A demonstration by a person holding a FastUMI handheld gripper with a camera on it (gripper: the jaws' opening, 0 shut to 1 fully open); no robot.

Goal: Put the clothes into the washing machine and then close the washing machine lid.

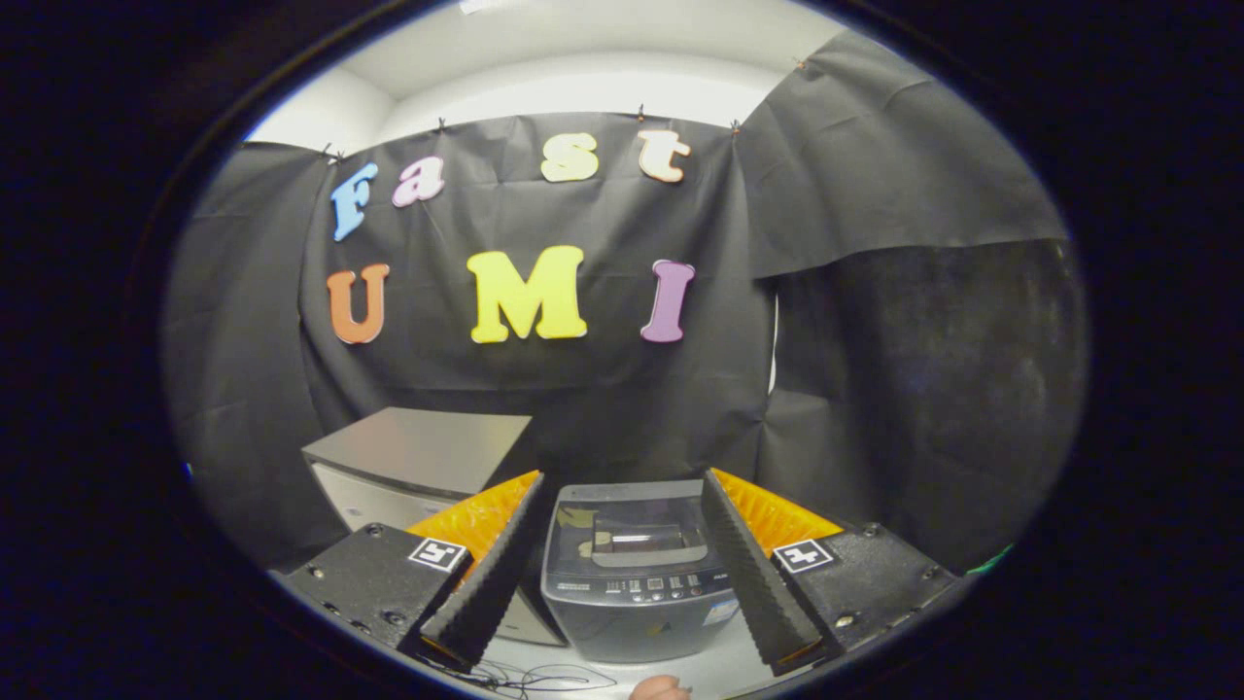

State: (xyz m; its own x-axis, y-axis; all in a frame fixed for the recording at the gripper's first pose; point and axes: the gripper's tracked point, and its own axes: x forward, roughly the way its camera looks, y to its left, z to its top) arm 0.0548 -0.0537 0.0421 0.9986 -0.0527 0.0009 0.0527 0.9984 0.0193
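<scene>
A small grey top-loading washing machine (pixel 637 574) stands on a white surface just ahead of my fingers, framed between them. Its lid (pixel 641 530) lies flat and shut, with a clear window in it and a row of buttons along the front panel. My gripper (pixel 622 486) is open, the two fingers (pixel 491 578) spread wide either side of the machine and touching nothing. No clothes lie between the fingers.
A grey box-shaped cabinet (pixel 418 467) stands to the left of the washing machine, behind my left finger. Thin cables (pixel 544 676) lie on the white surface (pixel 719 671) in front of the machine. A fingertip of a person (pixel 656 688) shows below.
</scene>
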